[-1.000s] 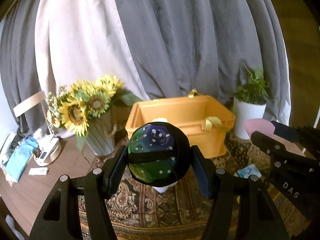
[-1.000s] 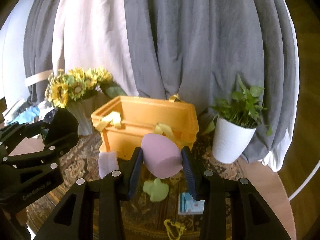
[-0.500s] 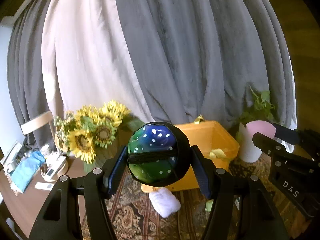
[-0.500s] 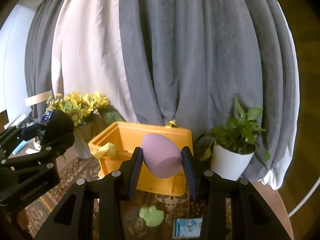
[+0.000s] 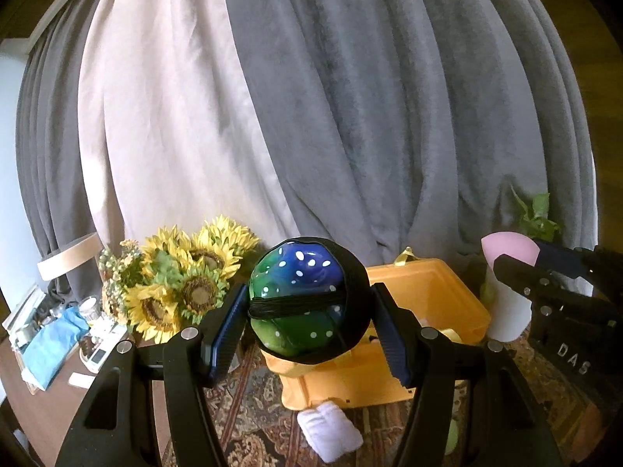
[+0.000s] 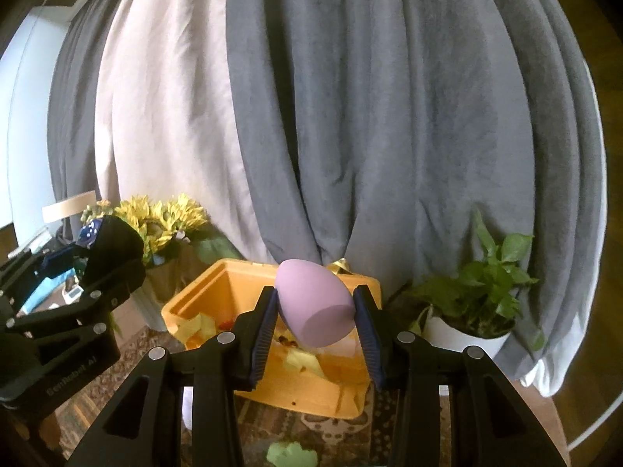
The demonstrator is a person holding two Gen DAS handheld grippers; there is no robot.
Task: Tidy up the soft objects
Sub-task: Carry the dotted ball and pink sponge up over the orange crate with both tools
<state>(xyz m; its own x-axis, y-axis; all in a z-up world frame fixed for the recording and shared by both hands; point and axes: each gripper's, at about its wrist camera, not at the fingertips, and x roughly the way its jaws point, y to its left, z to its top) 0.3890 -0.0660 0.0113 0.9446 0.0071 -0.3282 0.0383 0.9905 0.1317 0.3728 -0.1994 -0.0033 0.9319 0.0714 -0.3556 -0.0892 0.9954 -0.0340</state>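
My left gripper is shut on a round blue-green dotted pouch with a black band, held in the air before the orange bin. My right gripper is shut on a pink egg-shaped sponge, held above the near edge of the orange bin, which holds several small items. The sponge shows at the right of the left wrist view. The pouch shows at the left of the right wrist view. A white folded cloth and a green soft shape lie on the patterned rug.
A sunflower vase stands left of the bin and a white potted plant right of it. Grey and cream curtains hang behind. A wooden table at the left carries a blue cloth and small clutter.
Both grippers have risen and moved forward toward the bin, keeping their objects. The bin now sits lower and closer in both views, its inside visible to the right wrist.
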